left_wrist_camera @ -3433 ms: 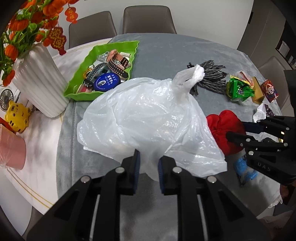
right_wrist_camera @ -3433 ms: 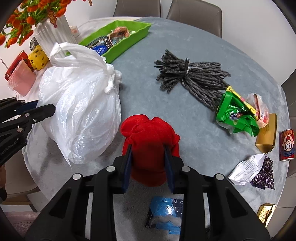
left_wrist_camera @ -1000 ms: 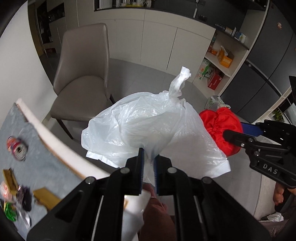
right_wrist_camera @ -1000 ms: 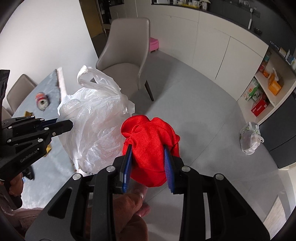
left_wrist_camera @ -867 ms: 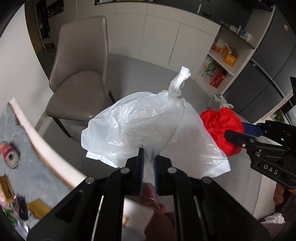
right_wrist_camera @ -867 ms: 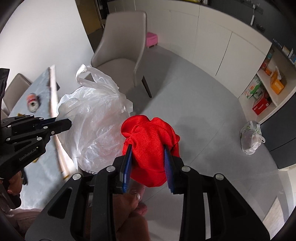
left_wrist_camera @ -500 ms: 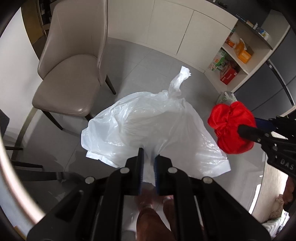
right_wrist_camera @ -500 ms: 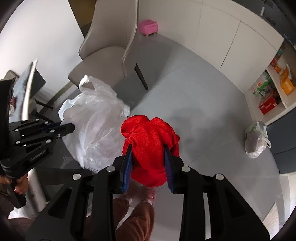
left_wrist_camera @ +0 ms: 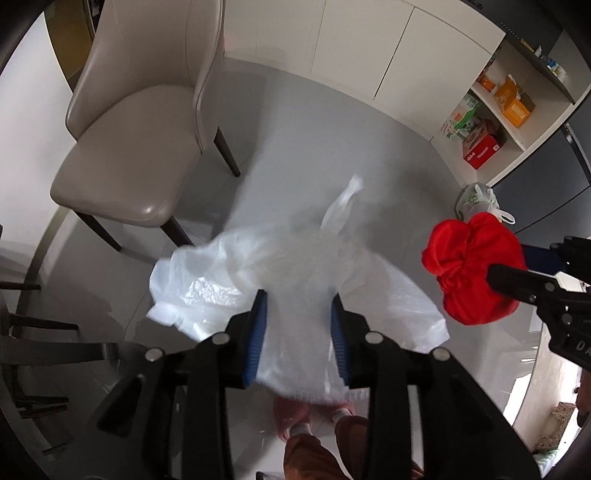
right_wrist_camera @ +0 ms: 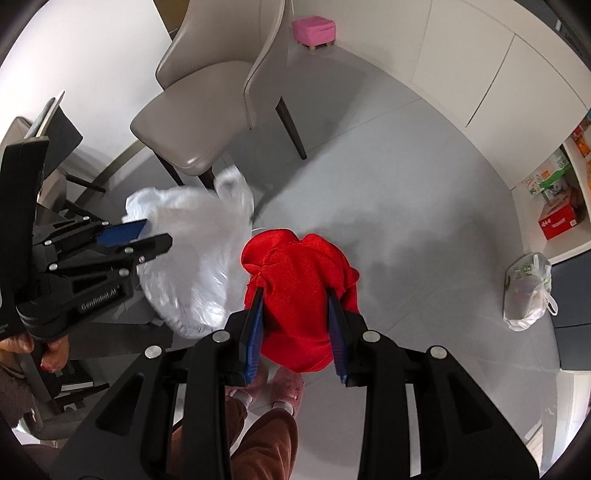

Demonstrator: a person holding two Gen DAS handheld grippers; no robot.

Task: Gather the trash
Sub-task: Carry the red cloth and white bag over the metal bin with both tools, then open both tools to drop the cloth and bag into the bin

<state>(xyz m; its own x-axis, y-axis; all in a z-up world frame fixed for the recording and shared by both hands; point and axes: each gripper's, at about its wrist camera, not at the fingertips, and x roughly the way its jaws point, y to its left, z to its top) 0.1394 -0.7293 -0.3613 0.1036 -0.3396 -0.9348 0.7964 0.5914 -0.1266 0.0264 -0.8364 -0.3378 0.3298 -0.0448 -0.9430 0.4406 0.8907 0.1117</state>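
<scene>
In the left wrist view the white plastic bag [left_wrist_camera: 207,291] hangs blurred over the grey floor, its lower part between the jaws of my left gripper [left_wrist_camera: 297,299]. Those jaws are opening, and the blue pads stand apart on either side of the plastic. In the right wrist view my right gripper [right_wrist_camera: 295,295] is shut on a red cloth bundle [right_wrist_camera: 299,266], its pads pressed into both sides. The white bag [right_wrist_camera: 199,258] and left gripper [right_wrist_camera: 159,232] show there at left. The red bundle [left_wrist_camera: 469,258] and right gripper [left_wrist_camera: 524,258] appear at the left view's right edge.
A beige chair [left_wrist_camera: 140,129] stands on the floor ahead. A small tied bag [right_wrist_camera: 528,291] lies by open shelves holding boxes [left_wrist_camera: 480,144]. A pink stool [right_wrist_camera: 314,31] sits by the far wall. The person's slippered feet [right_wrist_camera: 280,387] are below the grippers. Dark table legs [left_wrist_camera: 22,295] stand at left.
The left jaws have spread apart and the white bag, gripped before, now blurs and sags between them. Both grippers have sunk toward the floor. The red bundle stays gripped.
</scene>
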